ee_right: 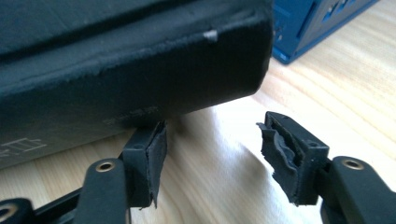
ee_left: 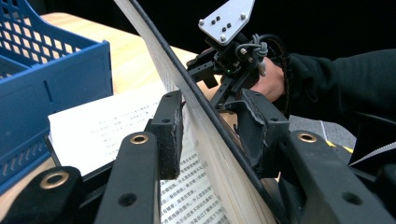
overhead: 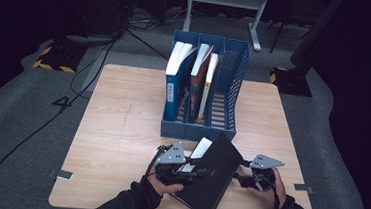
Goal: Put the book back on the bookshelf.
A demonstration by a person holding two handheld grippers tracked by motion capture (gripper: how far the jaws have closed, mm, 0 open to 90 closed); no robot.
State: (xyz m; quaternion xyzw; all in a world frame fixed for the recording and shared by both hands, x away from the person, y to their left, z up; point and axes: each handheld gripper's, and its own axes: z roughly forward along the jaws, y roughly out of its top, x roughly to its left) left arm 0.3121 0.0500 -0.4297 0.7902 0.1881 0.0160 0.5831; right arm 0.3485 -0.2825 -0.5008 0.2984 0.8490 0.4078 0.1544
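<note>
Book: black-covered book [overhead: 213, 174], open and tilted up at the near middle of the table, just in front of the rack; one printed page [ee_left: 100, 128] lies flat beneath the raised part.
Left hand-held gripper: [overhead: 181, 167] at the book's left side; its view shows the jaws narrow, one on each face of the raised cover and page block [ee_left: 205, 140], pads pressing on it.
Right hand-held gripper: [overhead: 248, 177] at the book's right edge; in its view the jaws stand apart with bare table between them; the left pad [ee_right: 152, 161] sits under the book's black corner [ee_right: 140, 70], and whether it touches is hard to tell.
Rack: blue slotted file rack [overhead: 235, 88] at the far middle of the table, three books [overhead: 190, 80] upright in its left compartments.
Hidden: book's near corner juts past the table's front edge; its cover lettering too small to read; page text blurred; the person's forearms cut off at the bottom edge.
Surface: pale wood-grain table [overhead: 121, 129], grey tabs at its near corners.
Room: dark; grey carpet [overhead: 16, 121], black cables trailing left, yellow-black striped feet of stands at both sides, a white frame behind the rack.
</note>
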